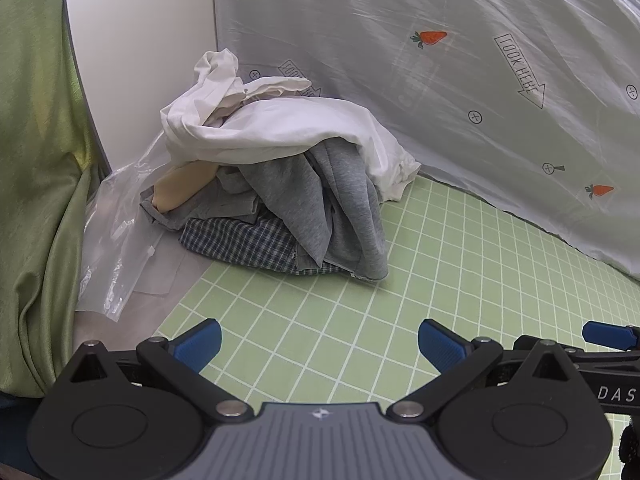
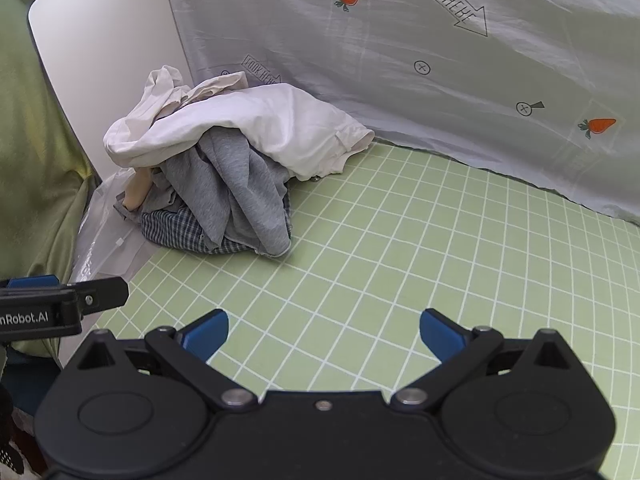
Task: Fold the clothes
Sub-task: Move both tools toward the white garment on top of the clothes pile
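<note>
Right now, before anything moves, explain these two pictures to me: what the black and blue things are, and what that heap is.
Each picture comes from a camera on a hand-held grasping tool, looking along its two blue-tipped fingers. One shows the left tool, the other the right tool. Both are open and hold nothing. Ahead, on a green grid mat, lies an unfolded pile of clothes: a white garment on top, a grey garment under it, a checked garment at the bottom. A clear plastic bag lies beside the pile.

Open mat [image 2: 400,260] ahead; clothes pile [image 1: 280,184] seemingly blocks the corner.
</note>
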A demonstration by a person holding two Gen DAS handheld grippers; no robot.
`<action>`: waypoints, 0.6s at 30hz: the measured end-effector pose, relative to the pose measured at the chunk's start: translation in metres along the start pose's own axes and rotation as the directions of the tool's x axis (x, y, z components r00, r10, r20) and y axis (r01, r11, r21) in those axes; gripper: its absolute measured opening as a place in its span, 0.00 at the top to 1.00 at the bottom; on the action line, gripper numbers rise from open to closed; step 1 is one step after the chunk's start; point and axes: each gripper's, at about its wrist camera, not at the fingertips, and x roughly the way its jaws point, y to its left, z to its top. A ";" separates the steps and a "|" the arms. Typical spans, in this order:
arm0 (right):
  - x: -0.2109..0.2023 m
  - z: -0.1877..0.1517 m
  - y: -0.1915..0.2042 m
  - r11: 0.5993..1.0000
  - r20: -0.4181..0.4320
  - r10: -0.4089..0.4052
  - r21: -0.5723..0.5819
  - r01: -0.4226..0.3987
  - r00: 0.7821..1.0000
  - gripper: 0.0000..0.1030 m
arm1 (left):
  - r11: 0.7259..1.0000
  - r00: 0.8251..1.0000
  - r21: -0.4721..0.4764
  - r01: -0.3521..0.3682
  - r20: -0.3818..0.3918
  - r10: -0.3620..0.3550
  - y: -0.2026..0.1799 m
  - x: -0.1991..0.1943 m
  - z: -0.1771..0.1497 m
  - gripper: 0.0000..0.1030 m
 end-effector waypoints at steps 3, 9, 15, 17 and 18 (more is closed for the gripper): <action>0.000 0.000 -0.001 1.000 0.000 -0.004 0.004 0.004 1.000 0.00 | 1.000 1.000 0.007 0.004 0.004 -0.004 0.000 0.001 0.000 0.00; 0.000 0.000 -0.004 1.000 0.002 -0.012 0.013 0.012 1.000 0.00 | 1.000 1.000 0.009 0.002 0.000 -0.002 -0.001 0.003 0.000 0.00; 0.001 0.000 -0.004 1.000 -0.002 -0.015 0.015 0.015 1.000 0.00 | 1.000 1.000 0.008 0.002 -0.007 -0.002 0.000 0.005 -0.001 0.00; 0.002 0.000 -0.004 1.000 -0.004 -0.015 0.014 0.015 1.000 0.00 | 1.000 1.000 0.008 0.002 -0.010 -0.001 0.000 0.005 -0.001 0.00; 0.002 0.000 -0.004 1.000 -0.005 -0.015 0.013 0.015 1.000 0.00 | 1.000 1.000 0.008 0.001 -0.011 -0.001 0.000 0.006 -0.001 0.00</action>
